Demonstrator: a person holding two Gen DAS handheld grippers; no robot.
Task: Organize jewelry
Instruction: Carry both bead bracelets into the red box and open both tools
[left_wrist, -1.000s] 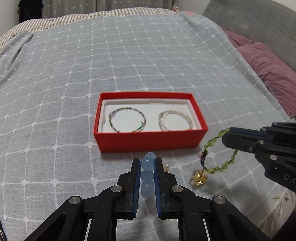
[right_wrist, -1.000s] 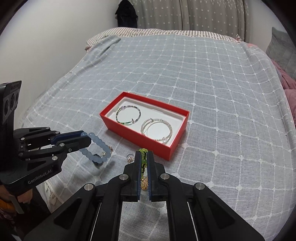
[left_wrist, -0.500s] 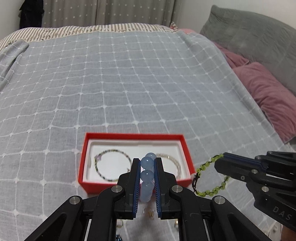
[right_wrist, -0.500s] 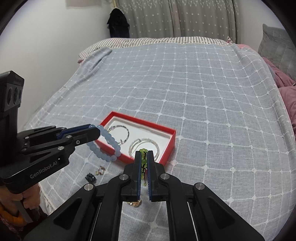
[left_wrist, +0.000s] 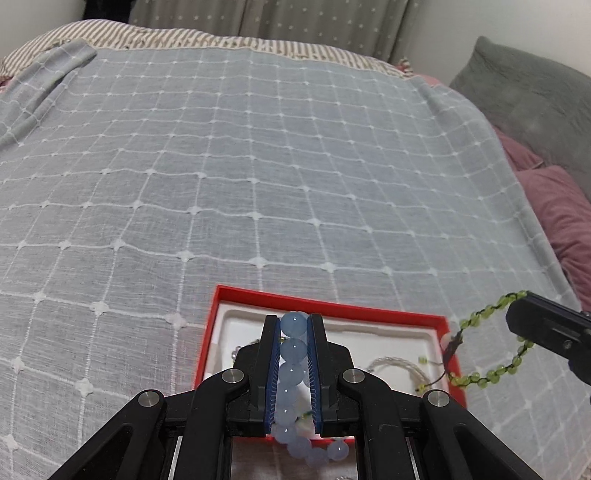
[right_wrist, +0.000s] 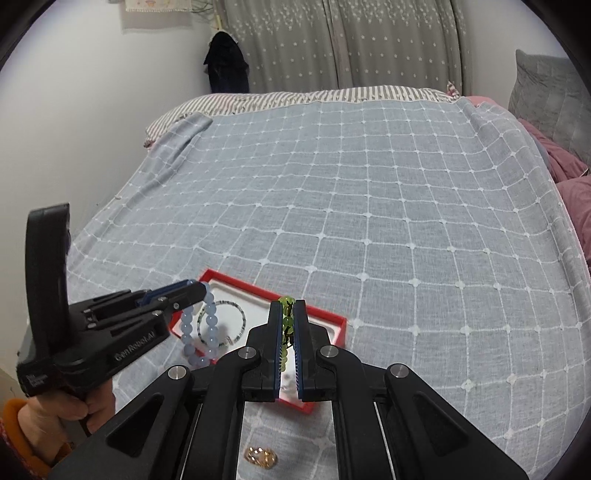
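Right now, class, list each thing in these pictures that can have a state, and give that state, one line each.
Left tongs: shut on the blue bead bracelet, held above the box.
Right tongs: shut on the green bead bracelet, lifted.
Red box: open, no lid in view.
Silver bracelet: lying in the box.
Dark beaded bracelet: lying in the box.
Gold piece: loose on the bedspread.

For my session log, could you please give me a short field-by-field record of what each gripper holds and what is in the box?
left gripper: shut on blue bead bracelet, held above the red box
right gripper: shut on green bead bracelet, near the box's right end
box contents: dark beaded bracelet; silver bracelet
outside the box: gold jewelry piece on the grey bedspread
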